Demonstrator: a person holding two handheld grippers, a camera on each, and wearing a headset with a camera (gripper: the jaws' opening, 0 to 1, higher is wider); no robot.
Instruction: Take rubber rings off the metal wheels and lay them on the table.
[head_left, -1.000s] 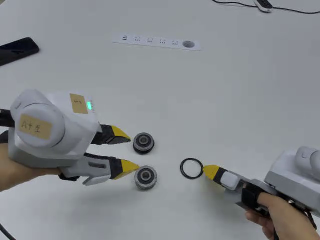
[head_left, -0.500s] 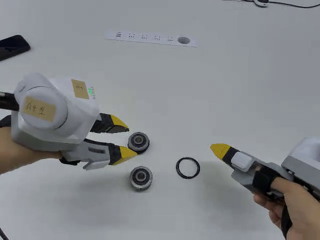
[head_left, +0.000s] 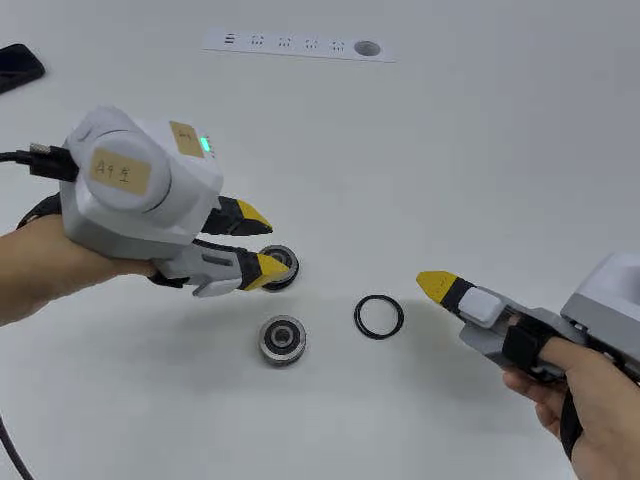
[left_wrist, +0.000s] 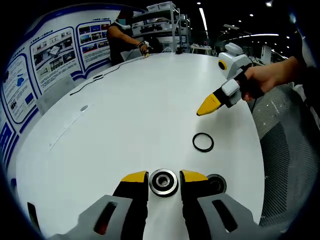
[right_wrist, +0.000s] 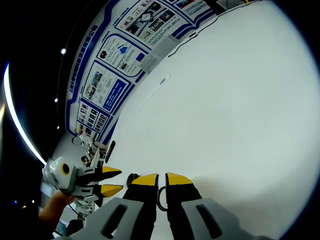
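While the left tongs (head_left: 262, 243) flank a wheel (head_left: 284, 262) between their tips, probably to brace it, whether they pinch it cannot be told | second wheel (head_left: 283, 339) just beside them on the surface (head_left: 450, 150) | loose rubber ring (head_left: 358, 318) lies between both tongs | right tongs (head_left: 437, 283) together, empty, held clear.

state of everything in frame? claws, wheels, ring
left claw: open, jaws flanking far wheel
right claw: shut, empty
far wheel: flat on table, dark ring seemingly on
near wheel: flat, rim looks bare
rubber ring: off, flat on table
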